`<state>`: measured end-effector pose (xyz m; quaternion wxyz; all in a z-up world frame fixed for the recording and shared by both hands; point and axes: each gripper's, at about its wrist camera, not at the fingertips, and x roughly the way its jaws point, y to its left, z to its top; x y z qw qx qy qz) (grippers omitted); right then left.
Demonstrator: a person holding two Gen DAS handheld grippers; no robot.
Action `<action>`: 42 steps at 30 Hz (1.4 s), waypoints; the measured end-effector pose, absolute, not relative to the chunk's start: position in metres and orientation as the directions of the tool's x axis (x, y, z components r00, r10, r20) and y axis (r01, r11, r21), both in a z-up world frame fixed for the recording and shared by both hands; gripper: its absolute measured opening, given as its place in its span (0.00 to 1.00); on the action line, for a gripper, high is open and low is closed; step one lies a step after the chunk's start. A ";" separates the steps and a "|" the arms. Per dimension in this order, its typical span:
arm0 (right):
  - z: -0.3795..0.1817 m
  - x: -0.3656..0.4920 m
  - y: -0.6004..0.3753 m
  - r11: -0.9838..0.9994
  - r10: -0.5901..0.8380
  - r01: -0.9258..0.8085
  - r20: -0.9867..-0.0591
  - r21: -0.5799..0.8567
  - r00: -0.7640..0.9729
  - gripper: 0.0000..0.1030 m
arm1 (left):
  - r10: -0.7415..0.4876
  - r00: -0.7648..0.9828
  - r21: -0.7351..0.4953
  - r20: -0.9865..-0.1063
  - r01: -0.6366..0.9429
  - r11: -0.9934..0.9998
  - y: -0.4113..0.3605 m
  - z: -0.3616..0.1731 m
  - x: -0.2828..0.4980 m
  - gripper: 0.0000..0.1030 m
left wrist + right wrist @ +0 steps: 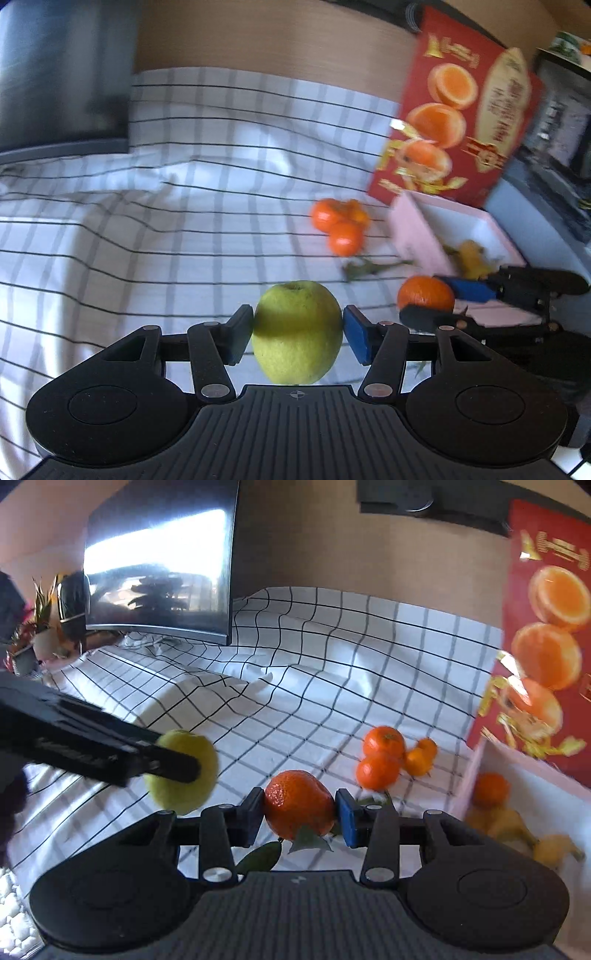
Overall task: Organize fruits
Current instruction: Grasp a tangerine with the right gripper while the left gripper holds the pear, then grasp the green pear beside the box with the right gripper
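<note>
**Both claws loaded: green apple left, mandarin right**

Nearest your left lens, the left claw (297, 332) grips a green apple (297, 330) at its widest part, pads pressed on both sides, stem end up, so it probably won't roll out. It hangs clear above the checked cloth (184, 206).

Your right claw (299, 814) is clamped on a leafy mandarin (297, 803), leaves hanging below the pads.

Ahead and right of that claw lies a loose cluster of mandarins (384, 760); further right stands the pink-and-white box (546, 794), already holding one mandarin and some yellow fruit, likely your sorting target.

Only the right view shows the box's contents clearly, plus the monitor (159, 565) and potted plants (40, 627). The left view shows both claws side by side, with the box just past your right one.
</note>
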<state>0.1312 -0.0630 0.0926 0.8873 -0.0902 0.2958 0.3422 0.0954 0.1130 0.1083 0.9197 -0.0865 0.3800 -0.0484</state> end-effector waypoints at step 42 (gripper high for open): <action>0.061 0.083 -0.148 0.880 0.349 -0.475 -0.684 0.005 0.640 0.55 | -0.303 0.643 -0.309 -0.704 0.107 0.945 0.062 0.061 0.115 0.19</action>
